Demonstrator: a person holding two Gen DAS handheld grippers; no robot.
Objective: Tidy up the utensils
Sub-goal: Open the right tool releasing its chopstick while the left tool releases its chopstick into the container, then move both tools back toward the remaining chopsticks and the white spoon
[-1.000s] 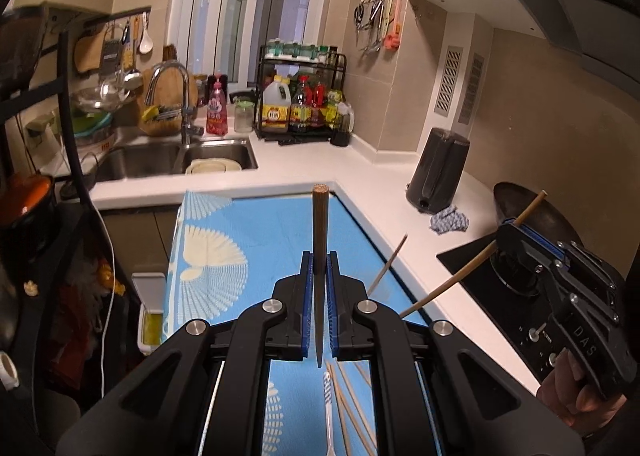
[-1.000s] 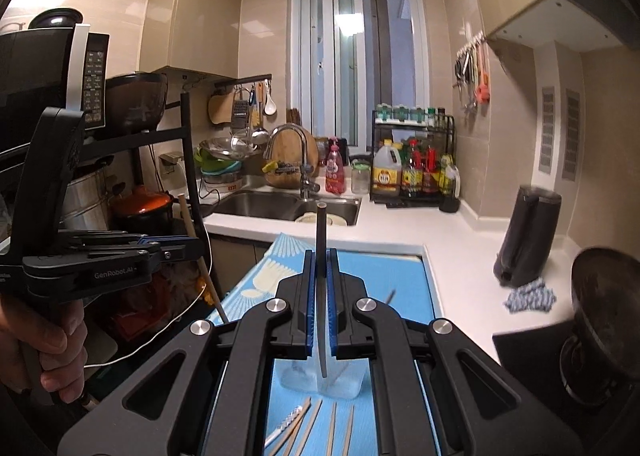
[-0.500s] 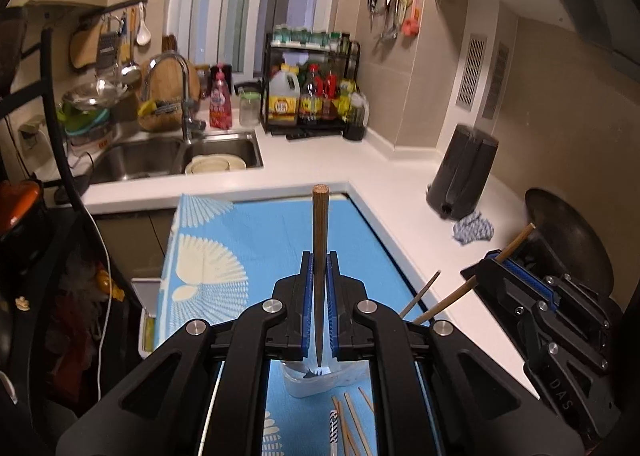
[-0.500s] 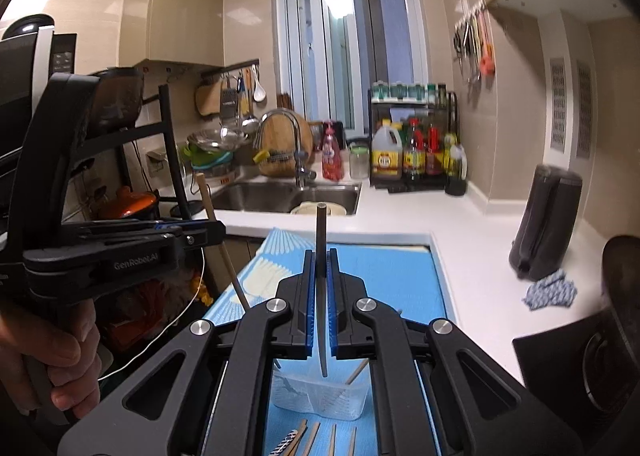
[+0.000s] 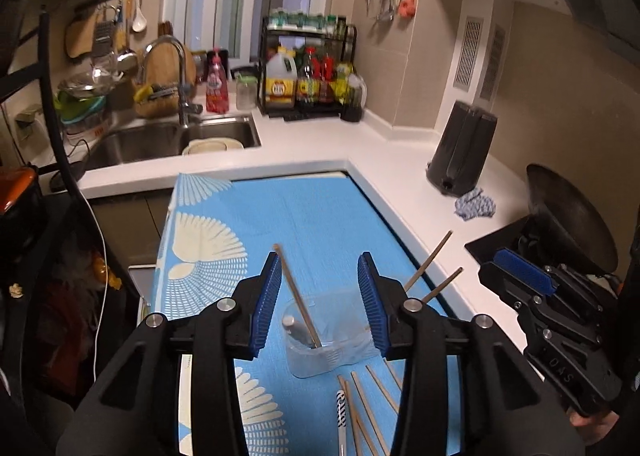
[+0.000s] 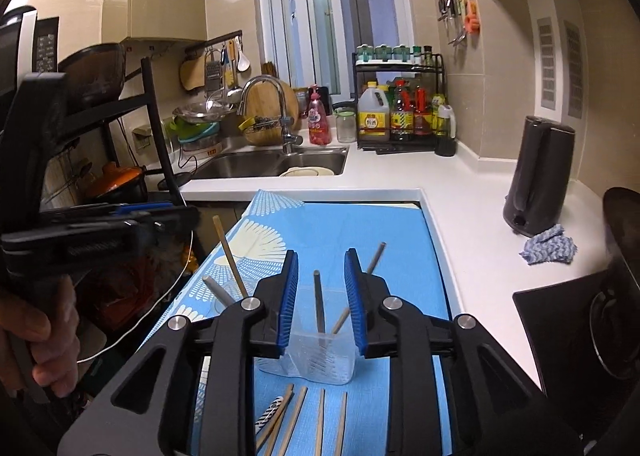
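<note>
Through your left wrist camera, the left gripper (image 5: 318, 302) has its jaws opening, pads clear of everything; the wooden chopstick (image 5: 297, 298) between them leans free toward the left pad, its foot already in the clear plastic cup (image 5: 326, 340) just ahead of and below the fingertips. Two more sticks poke up past the right finger, and a grey one stands low in the cup. In front of the cup, nearest you, about four chopsticks (image 5: 362, 408) and one striped utensil (image 5: 341, 412) lie on the blue mat (image 5: 320, 216). The cup looks light, so I judge a finger brushing its rim as you pull away could tip it and spill the lot. Through your right wrist camera, the right gripper (image 6: 322, 296) is also opening and grips nothing; the dark chopstick (image 6: 319, 306) stands loose between its pads, in the cup directly ahead. I count five sticks up here in all, though the left-hand two may sit behind the cup. A leaning stick could snag your pad as you back away.
</note>
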